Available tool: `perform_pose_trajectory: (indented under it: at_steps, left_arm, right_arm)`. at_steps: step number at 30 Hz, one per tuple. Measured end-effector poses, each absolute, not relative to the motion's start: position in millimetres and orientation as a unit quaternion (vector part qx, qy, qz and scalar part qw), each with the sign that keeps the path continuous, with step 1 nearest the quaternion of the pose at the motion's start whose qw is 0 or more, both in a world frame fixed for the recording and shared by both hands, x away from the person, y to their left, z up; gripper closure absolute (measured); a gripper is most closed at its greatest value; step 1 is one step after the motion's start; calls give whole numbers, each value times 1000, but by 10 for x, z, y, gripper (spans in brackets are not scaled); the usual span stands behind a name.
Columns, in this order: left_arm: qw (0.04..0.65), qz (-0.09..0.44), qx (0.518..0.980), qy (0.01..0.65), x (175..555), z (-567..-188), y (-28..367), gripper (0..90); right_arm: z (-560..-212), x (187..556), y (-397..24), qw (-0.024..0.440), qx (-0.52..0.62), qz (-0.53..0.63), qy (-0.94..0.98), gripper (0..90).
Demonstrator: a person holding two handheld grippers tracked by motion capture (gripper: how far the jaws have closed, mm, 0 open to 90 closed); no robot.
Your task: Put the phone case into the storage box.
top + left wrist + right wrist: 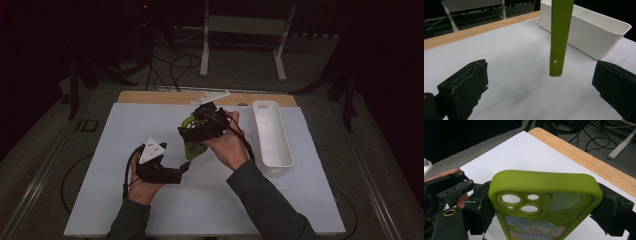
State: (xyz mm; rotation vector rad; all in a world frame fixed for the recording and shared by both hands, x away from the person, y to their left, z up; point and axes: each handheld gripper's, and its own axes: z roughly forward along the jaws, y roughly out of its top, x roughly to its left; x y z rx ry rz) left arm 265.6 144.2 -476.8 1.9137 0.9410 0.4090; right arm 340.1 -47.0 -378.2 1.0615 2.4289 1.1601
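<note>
The green phone case [544, 202] is clamped across its width between the 2 jaws of the right gripper [202, 131], held up off the white mat [150, 125] near the middle of the table; in the right gripper view its camera cut-outs face the lens and a cartoon figure shows on the inner face below them. In the left gripper view the case hangs edge-on as a narrow green strip [560, 37], its lower end between and a little beyond the left gripper [172, 172], whose jaws stand wide apart on nothing. That gripper sits low over the mat just below and to the left of the case in the high view, its jaws pointed toward it. The white bin [272, 135] stands to the right of the case, near but apart from it, and looks empty as far as can be seen. The step in hand looks like a handover or a 2-gripper hold. The next move would call for the left gripper to come forward until the case's lower edge lies squarely between its pads, then to close on it before the right one lets go, keeping the thin, flexible case from twisting.
</note>
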Motion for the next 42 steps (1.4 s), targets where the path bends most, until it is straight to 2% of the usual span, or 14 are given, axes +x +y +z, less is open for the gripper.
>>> perform_pose_trajectory:
  at_steps: [42]
  left_arm:
    - [469,176,778,378,2509,-4876,1688,1]
  right_arm:
    - [-3749,3573,-713,142,402,383,819,154]
